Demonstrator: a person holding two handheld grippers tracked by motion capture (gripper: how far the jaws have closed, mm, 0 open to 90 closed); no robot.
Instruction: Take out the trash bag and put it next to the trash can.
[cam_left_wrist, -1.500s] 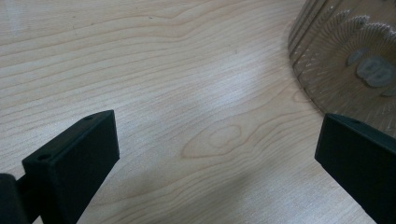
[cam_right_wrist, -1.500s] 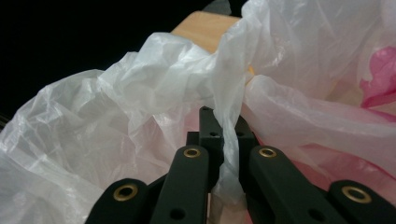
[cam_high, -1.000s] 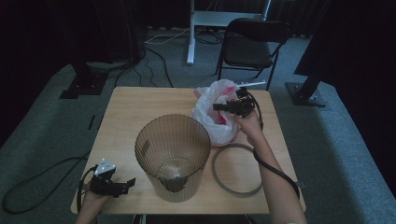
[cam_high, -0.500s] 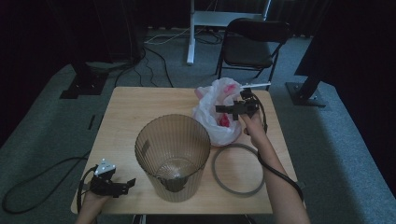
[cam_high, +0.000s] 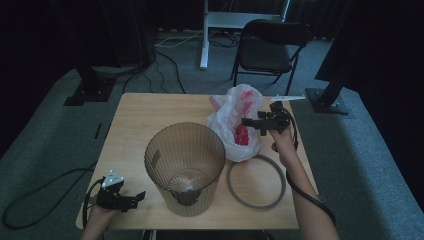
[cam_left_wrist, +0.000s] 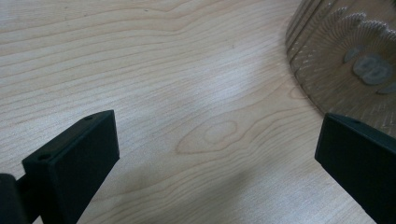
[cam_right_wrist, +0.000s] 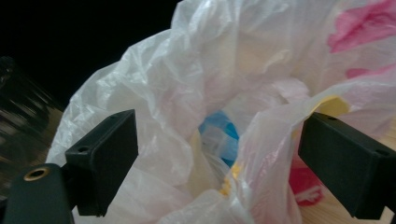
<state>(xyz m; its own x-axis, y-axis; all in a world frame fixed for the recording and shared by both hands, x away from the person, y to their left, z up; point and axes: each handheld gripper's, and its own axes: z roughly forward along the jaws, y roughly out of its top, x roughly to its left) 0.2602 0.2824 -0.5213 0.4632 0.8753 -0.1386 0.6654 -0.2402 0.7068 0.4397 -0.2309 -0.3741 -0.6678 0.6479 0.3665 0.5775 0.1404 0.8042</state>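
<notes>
A white plastic bag with pink print lies at the back right of the wooden table; in the right gripper view the bag gapes, with blue and yellow things inside. My right gripper points left at the bag's right side. Its jaws have just been opening and now stand wide, and loose folds of the bag lie between them in the right gripper view. A ribbed, translucent brown bin stands mid-table. My left gripper rests open at the front left, its jaws over bare wood beside the bin.
A grey ring lies flat on the table to the right of the bin, near the front. Behind the table a black chair stands on the carpet. Cables run over the floor at the left.
My right gripper has let go of the bag, opened its jaws wide and drawn back to the right and slightly nearer. The left gripper has stayed in place.
</notes>
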